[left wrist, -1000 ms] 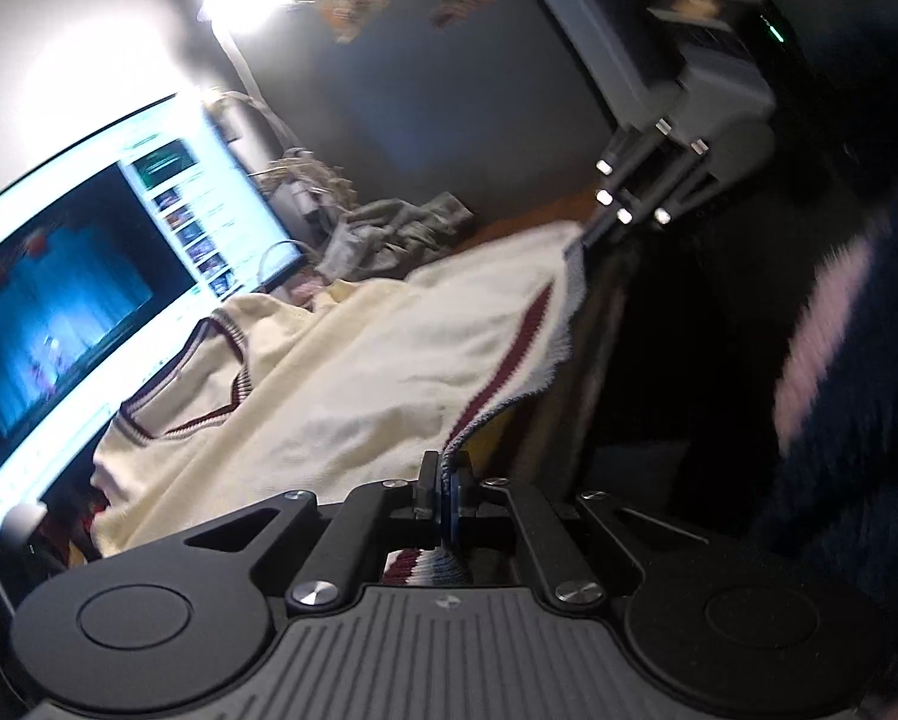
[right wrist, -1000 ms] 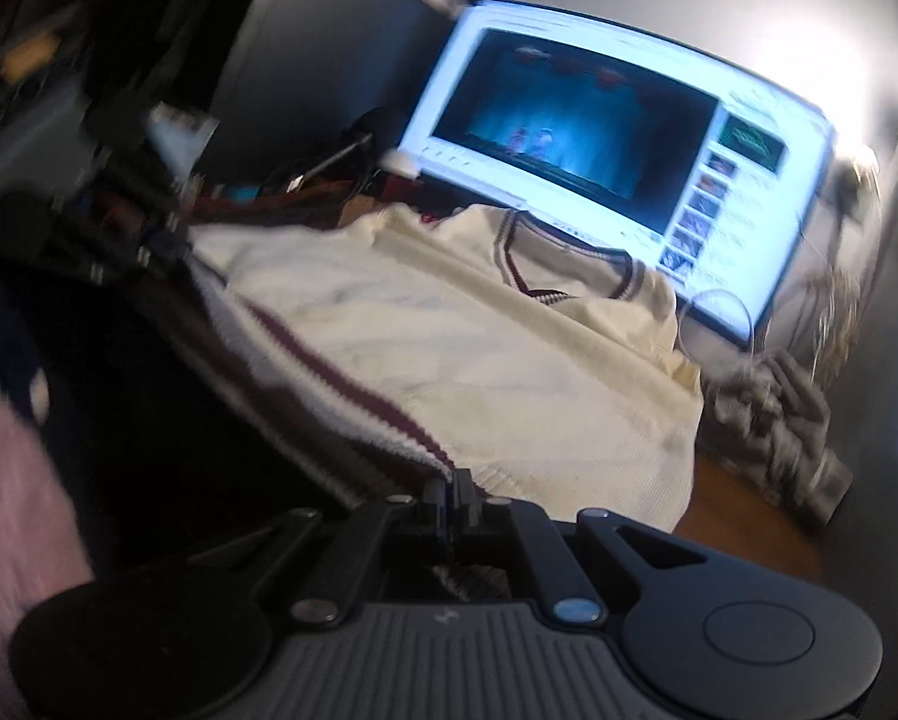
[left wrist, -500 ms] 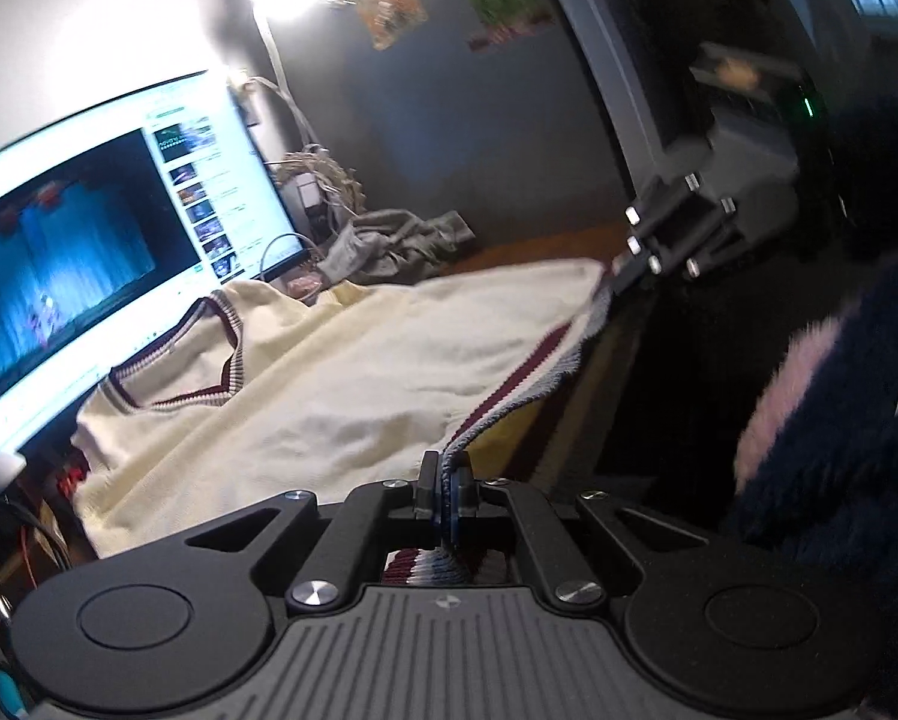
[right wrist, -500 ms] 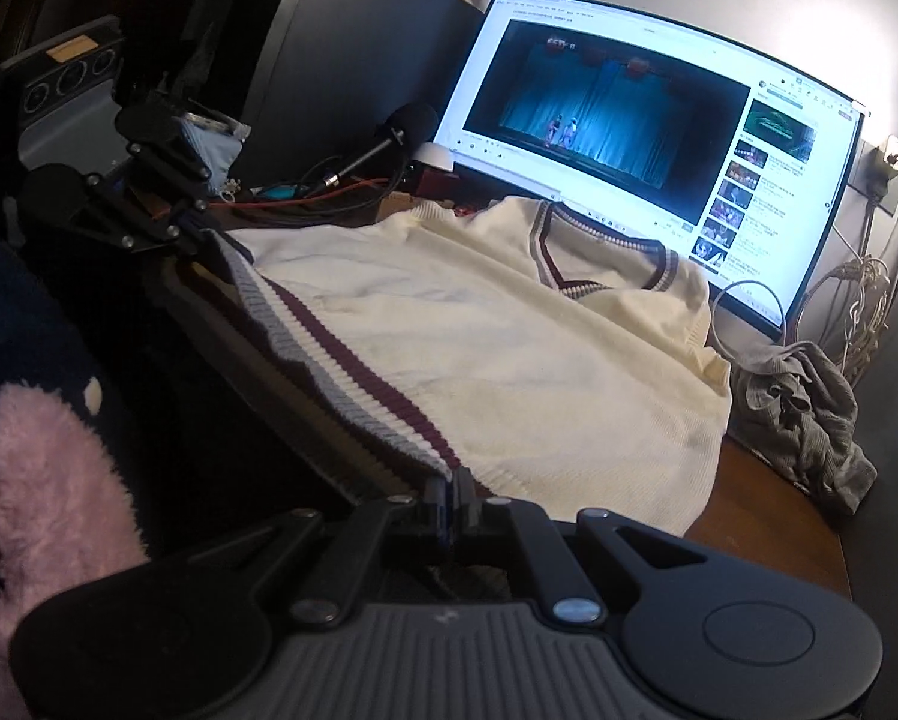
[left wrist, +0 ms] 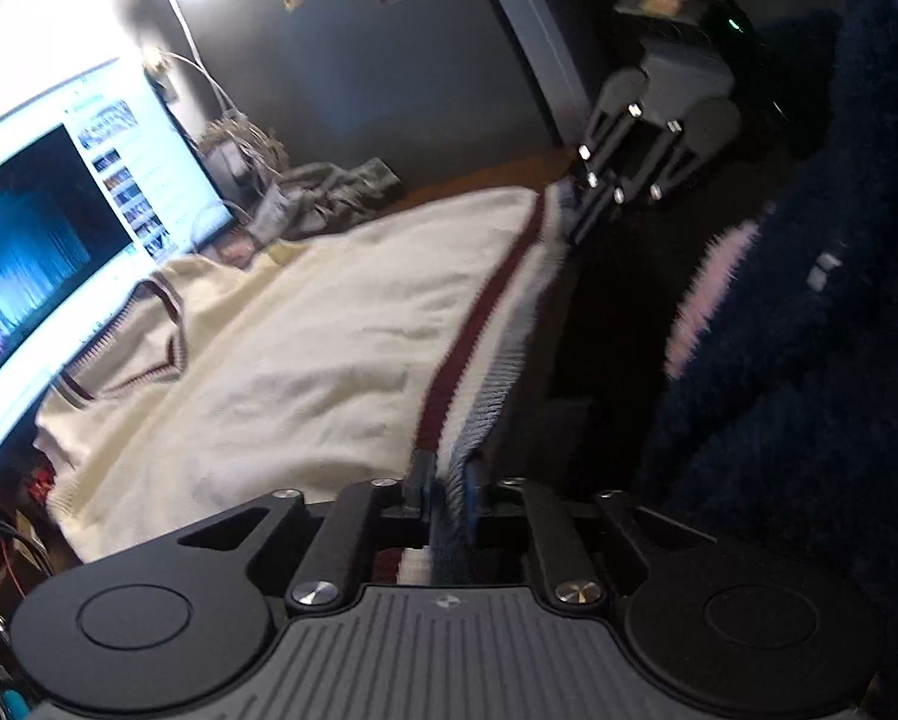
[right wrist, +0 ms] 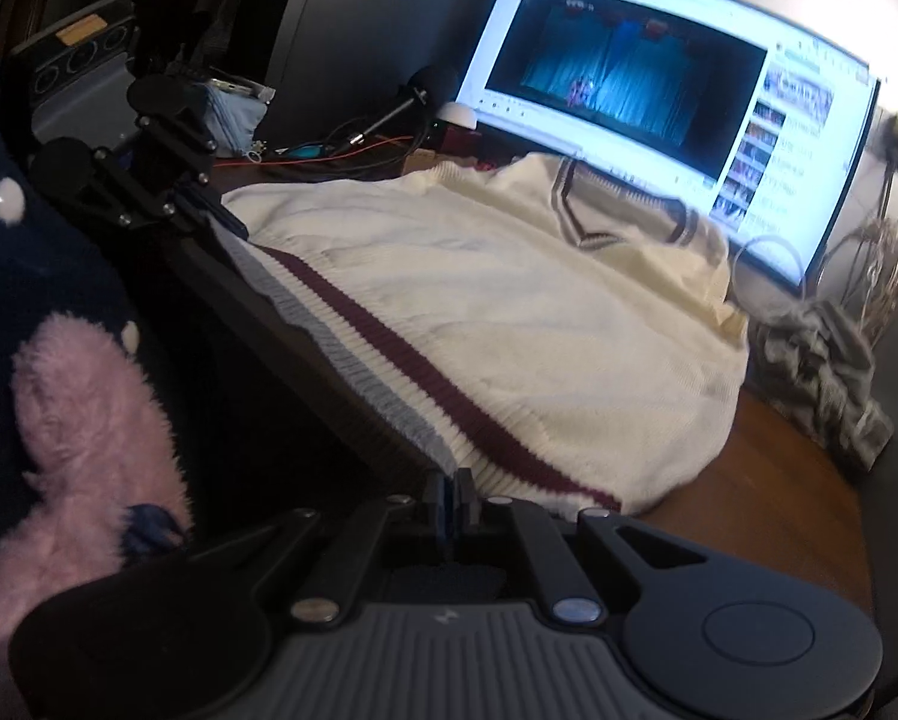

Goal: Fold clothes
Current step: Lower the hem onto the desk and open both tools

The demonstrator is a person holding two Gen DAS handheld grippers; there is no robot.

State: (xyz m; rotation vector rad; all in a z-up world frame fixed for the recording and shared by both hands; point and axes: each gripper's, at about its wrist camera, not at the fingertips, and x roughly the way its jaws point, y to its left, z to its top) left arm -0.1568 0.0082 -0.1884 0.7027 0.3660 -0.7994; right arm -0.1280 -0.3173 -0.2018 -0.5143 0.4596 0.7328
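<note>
The cream sweater (right wrist: 508, 324) lies spread over the desk (right wrist: 766, 480), collar up by the monitor (right wrist: 658, 78), striped hem (left wrist: 478, 348) hanging off the near edge. Looks like the hem-lifting part of a fold: both corners are pinched and the hem is stretched taut between them. The next move probably needs both ends carried evenly toward the collar. The left gripper (left wrist: 443, 480) is clenched on one hem corner, and the right gripper (right wrist: 451, 495) is clamped on the other, both held low and pointing across the desk.

lit monitor (right wrist: 658, 78), crumpled grey cloth (right wrist: 820, 372), cables (right wrist: 353, 150)
</note>
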